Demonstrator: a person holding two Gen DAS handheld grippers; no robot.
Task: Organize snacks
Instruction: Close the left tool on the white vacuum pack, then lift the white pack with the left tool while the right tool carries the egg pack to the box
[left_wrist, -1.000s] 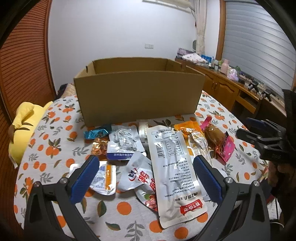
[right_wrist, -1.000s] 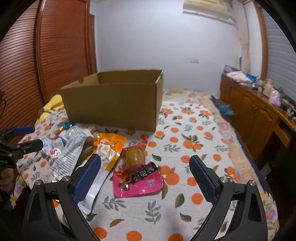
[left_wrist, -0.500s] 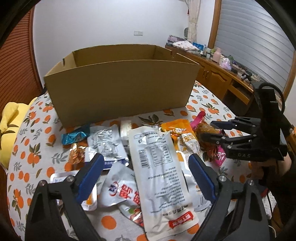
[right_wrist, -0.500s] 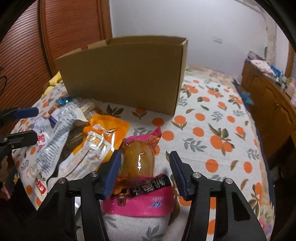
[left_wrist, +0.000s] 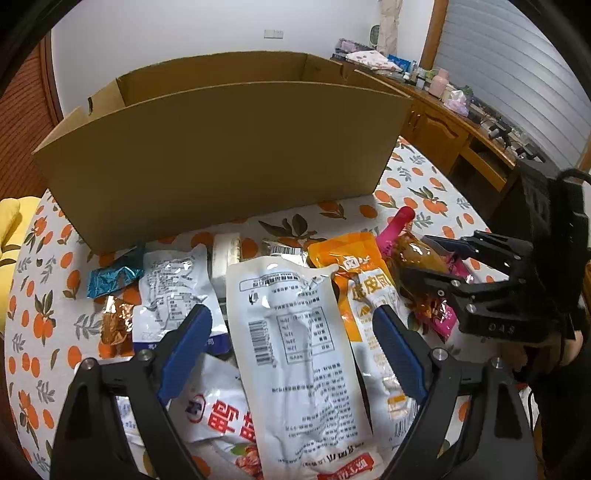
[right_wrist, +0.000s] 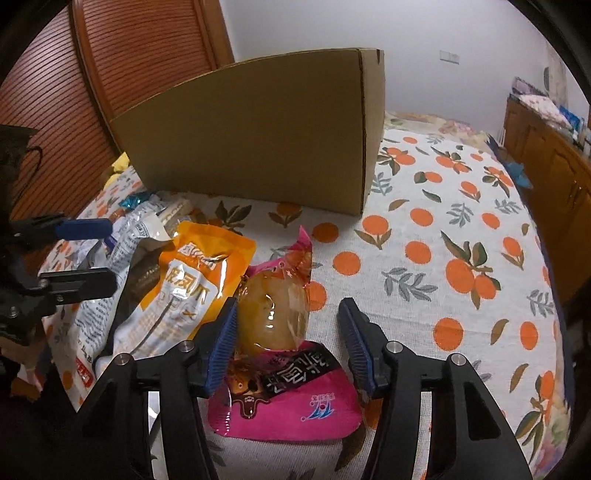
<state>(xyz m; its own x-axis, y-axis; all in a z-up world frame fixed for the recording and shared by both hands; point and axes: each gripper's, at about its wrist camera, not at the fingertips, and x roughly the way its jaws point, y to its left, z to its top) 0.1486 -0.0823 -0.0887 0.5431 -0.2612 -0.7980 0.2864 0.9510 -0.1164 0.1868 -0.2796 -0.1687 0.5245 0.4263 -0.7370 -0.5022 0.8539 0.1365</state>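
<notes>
1. The right gripper (right_wrist: 288, 332) is spread open, its blue pads on either side of the pink snack pouch (right_wrist: 284, 369). The left pad is just beside the pouch's clear, bulging middle and the right pad stands apart from it. Nothing is pinched yet.

2. The left gripper (left_wrist: 291, 354) is also released, holding nothing. It hovers over the long white pouch (left_wrist: 295, 354), which lies flat between its pads.

3. The pink snack pouch lies on the orange-print cloth of the bench (right_wrist: 461, 277), at the right edge of the pile. It is glossy, with a transparent window showing a yellowish-brown lump, a pink printed base and a crimped pink top pointing towards the cardboard box (right_wrist: 258, 133).

4. Touching its left side is the orange pouch (right_wrist: 192, 291), which overlaps the white ones. Further left lie a small teal wrapper (left_wrist: 110, 277) and a small amber wrapper (left_wrist: 116, 325).

5. The cardboard box stands open behind the pile. Its inside is hidden below the rim, so I cannot tell whether anything is in it.

6. Judging by the spread, the sorting looks barely begun: every snack in view is on the bench, and each has yet to be lifted into the box.
</notes>
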